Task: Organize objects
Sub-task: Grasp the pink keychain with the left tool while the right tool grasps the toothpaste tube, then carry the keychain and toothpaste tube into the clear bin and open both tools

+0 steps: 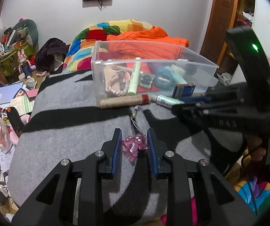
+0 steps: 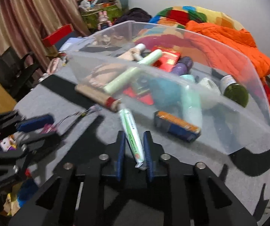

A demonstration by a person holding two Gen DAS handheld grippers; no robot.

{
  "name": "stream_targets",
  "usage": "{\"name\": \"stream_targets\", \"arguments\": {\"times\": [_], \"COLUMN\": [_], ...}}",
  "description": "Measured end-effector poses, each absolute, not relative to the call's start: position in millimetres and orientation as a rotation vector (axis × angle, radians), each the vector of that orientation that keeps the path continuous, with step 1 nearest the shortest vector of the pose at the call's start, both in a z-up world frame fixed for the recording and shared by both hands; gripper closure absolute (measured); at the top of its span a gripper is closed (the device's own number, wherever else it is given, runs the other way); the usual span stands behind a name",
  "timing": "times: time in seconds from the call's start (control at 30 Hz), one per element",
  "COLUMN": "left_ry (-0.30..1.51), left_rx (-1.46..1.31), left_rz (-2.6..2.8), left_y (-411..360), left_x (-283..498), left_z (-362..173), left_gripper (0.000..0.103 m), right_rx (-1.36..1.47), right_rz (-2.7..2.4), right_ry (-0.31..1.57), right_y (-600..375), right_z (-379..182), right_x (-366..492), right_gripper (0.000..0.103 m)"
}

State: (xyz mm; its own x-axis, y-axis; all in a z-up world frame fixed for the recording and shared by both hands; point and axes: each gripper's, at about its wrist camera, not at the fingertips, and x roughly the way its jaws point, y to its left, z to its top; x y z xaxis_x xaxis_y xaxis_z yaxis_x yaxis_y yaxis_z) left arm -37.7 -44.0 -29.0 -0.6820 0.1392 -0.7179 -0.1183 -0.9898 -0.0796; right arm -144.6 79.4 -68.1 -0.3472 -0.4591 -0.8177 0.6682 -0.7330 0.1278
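A clear plastic bin holding several small items sits on a grey and black blanket. My left gripper straddles a pink translucent keychain charm lying on the blanket; the pads stand beside it with small gaps. My right gripper is shut on a green and white tube in front of the bin. The tube and right gripper also show in the left wrist view. A wooden stick with a red band lies against the bin's front.
An orange jacket and a colourful quilt lie behind the bin. Books, toys and boxes clutter the floor on the left. A wooden door stands at right. The left gripper shows at left in the right wrist view.
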Motion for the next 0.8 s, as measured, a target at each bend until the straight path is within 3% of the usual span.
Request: {"name": "stream_targets", "arguments": {"times": [0.8], "left_ry": [-0.101], "left_rx": [-0.817], "left_rz": [2.905], "left_y": [-41], "left_x": [-61], "left_z": [77], "left_gripper": [0.076], "right_rx": [0.907], "right_rz": [-2.323], "right_ry": [0.058], "right_y": [130], "right_z": [28], "right_x": [-127], "right_gripper": [0.091]}}
